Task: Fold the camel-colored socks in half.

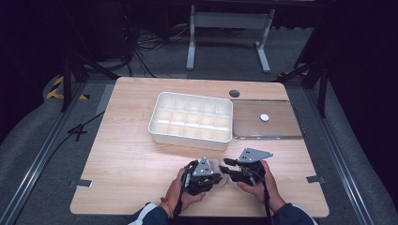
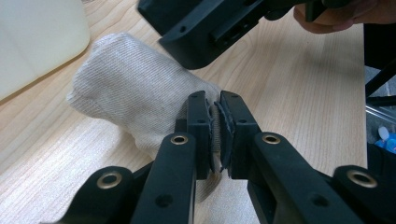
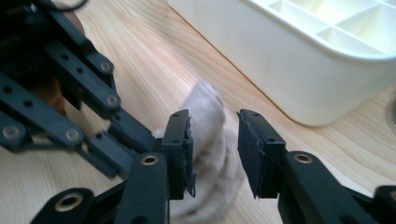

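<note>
A beige knitted sock (image 1: pixel 217 165) lies bunched on the wooden table near its front edge, between both grippers. My left gripper (image 2: pixel 215 100) is shut on a fold of the sock (image 2: pixel 126 84), pinching the fabric between its pads. In the high view the left gripper (image 1: pixel 218 177) sits just left of the sock. My right gripper (image 3: pixel 214 122) stands open, its pads clear of the sock (image 3: pixel 210 112) that lies between and beyond its jaws. From the right, the right gripper (image 1: pixel 226 168) meets the left one.
A white box (image 1: pixel 190 136) with several compartments stands mid-table, just beyond the grippers. A clear flat lid (image 1: pixel 281 126) with a small white disc (image 1: pixel 264 117) on it lies to the box's right. A round dark hole (image 1: pixel 234 93) marks the far table edge.
</note>
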